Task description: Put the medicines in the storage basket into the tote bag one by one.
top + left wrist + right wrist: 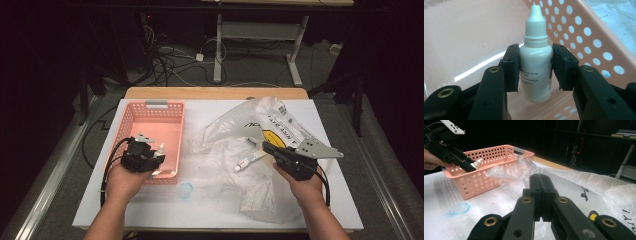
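At lower left of the high view, the left hand-held gripper (151, 151) clamps a white dropper bottle (535, 57) over the pink basket (131, 117); the right hand-held gripper (541, 185), centre frame, is fully closed above the plastic bag (260, 195).

The pink perforated plastic basket (156, 131) walls in the left hand-held gripper (535, 66) on its near and right sides; its bare floor ahead lies open. Crumpled clear plastic bags (260, 150) cover the right half of the white desk (210, 205), crowding the right hand-held gripper (541, 195). A bare strip of desk runs between basket and bags and along the near edge.
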